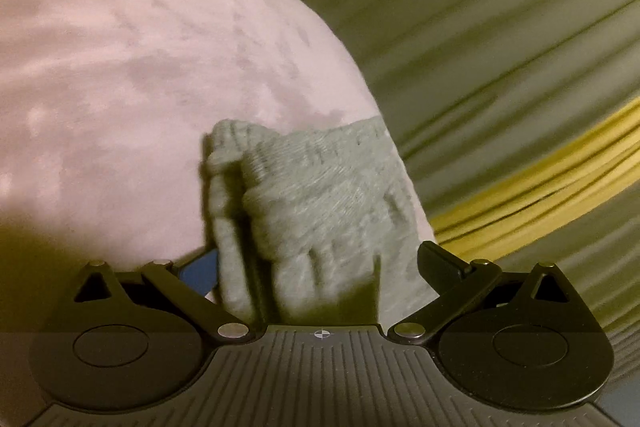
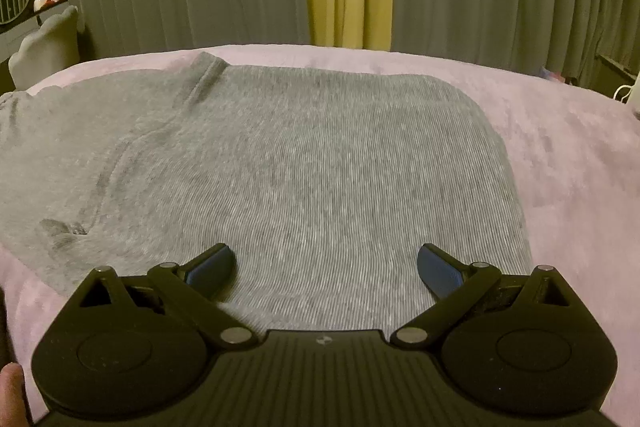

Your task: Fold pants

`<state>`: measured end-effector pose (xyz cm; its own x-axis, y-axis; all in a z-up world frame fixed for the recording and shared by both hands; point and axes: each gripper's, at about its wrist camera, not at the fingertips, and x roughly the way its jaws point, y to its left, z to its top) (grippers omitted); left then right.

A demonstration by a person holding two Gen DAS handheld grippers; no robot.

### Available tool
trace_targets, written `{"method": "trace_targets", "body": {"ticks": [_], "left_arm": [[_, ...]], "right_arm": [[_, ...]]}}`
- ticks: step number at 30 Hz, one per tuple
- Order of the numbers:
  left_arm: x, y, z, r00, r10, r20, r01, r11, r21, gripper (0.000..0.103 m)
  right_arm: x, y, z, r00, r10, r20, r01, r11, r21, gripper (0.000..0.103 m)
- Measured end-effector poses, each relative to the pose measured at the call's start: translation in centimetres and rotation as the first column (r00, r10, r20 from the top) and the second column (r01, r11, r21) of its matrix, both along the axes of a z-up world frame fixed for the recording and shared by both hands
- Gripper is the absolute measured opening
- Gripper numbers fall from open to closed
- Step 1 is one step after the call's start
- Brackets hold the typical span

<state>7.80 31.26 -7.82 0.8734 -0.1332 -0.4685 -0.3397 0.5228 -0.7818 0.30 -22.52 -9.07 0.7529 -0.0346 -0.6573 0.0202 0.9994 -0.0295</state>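
A bed (image 2: pixel 560 155) under a pale pink plush cover carries everything. Grey striped pants (image 2: pixel 304 163) lie flat on it, spread from near its far edge toward the near edge — the left part rumpled, the right side smooth — with bare cover to the right.

no readable text, labels or numbers

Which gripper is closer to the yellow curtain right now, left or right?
Cannot tell. The left gripper, open around the grey pants, sees the yellow curtain on its right; the right gripper, open over the pants, faces it across the bed.
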Motion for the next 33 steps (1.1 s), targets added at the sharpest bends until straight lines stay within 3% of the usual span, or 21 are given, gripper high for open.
{"method": "trace_targets", "body": {"ticks": [1,2,3,4,5,7,9,11,14,19,22,24,26,29,31,32,33], "left_arm": [[0.3,-0.1,0.2,1.000,-0.019,0.018,0.019,1.000,0.019,0.100],[0.5,-0.3,0.4,0.999,-0.029,0.018,0.028,0.999,0.046,0.089],[0.7,-0.5,0.3,0.999,-0.036,0.014,0.035,0.996,0.079,0.065],[0.8,-0.6,0.1,0.999,-0.035,-0.002,0.035,0.993,0.109,0.057],[1.0,-0.6,-0.4,0.999,-0.030,-0.020,0.032,0.993,0.111,0.056],[1.6,-0.3,-1.2,0.999,-0.019,-0.031,0.021,0.997,0.072,0.063],[2.8,-0.1,-1.0,0.998,-0.055,-0.023,0.056,0.998,0.040,0.089],[4.3,-0.5,-0.1,0.994,-0.087,-0.070,0.091,0.995,0.049,0.091],[5.2,-1.7,1.5,0.986,-0.108,-0.127,0.128,0.979,0.161,0.034],[3.4,-4.5,5.8,0.990,-0.140,-0.019,0.140,0.951,0.274,0.028],[1.8,-7.8,9.9,0.977,-0.193,0.096,0.149,0.927,0.344,0.028],[0.9,-11.4,13.0,0.949,-0.271,0.158,0.187,0.893,0.410,0.028],[-0.1,-16.0,15.7,0.906,-0.367,0.213,0.231,0.848,0.477,0.028],[-1.1,-23.9,17.7,0.807,-0.538,0.242,0.340,0.760,0.554,0.029],[-1.7,-29.8,17.3,0.732,-0.653,0.195,0.431,0.665,0.610,0.037],[-2.0,-32.3,16.6,0.699,-0.695,0.167,0.470,0.622,0.626,0.051],[-2.3,-34.8,15.5,0.657,-0.744,0.122,0.521,0.566,0.640,0.075]], "right_arm": [[0.1,0.0,0.0,1.000,0.000,0.001,0.000,1.000,-0.002,0.099],[0.2,0.0,-0.1,1.000,-0.001,0.002,0.001,1.000,-0.002,0.099],[0.3,0.0,-0.1,1.000,-0.001,0.001,0.001,1.000,-0.001,0.099],[0.3,0.0,-0.1,1.000,-0.001,0.001,0.001,1.000,0.000,0.099],[0.3,-0.1,-0.1,1.000,0.000,0.001,0.000,1.000,0.001,0.099],[0.4,0.0,-0.1,1.000,0.000,0.001,0.000,1.000,-0.001,0.099],[0.5,0.0,-0.1,1.000,-0.001,0.003,0.001,1.000,-0.002,0.099],[0.6,0.0,-0.1,1.000,-0.002,0.003,0.002,1.000,-0.002,0.099],[0.6,0.1,-0.1,1.000,-0.005,-0.001,0.005,1.000,-0.004,0.099],[0.6,-0.2,0.3,1.000,-0.005,-0.008,0.005,0.999,0.041,0.099],[0.9,-1.2,1.2,0.999,0.010,-0.033,-0.006,0.993,0.118,0.099],[1.2,-2.2,2.1,0.998,-0.033,-0.057,0.042,0.984,0.171,0.099],[0.9,-3.4,3.4,0.991,-0.134,-0.026,0.137,0.970,0.203,0.099],[0.1,-5.1,5.6,0.970,-0.238,0.048,0.220,0.945,0.244,0.099],[-0.5,-6.1,6.9,0.959,-0.271,0.081,0.240,0.931,0.274,0.099],[-0.8,-6.6,7.5,0.954,-0.283,0.097,0.245,0.926,0.288,0.099],[-1.1,-7.1,8.0,0.951,-0.291,0.107,0.249,0.922,0.297,0.099]]}}
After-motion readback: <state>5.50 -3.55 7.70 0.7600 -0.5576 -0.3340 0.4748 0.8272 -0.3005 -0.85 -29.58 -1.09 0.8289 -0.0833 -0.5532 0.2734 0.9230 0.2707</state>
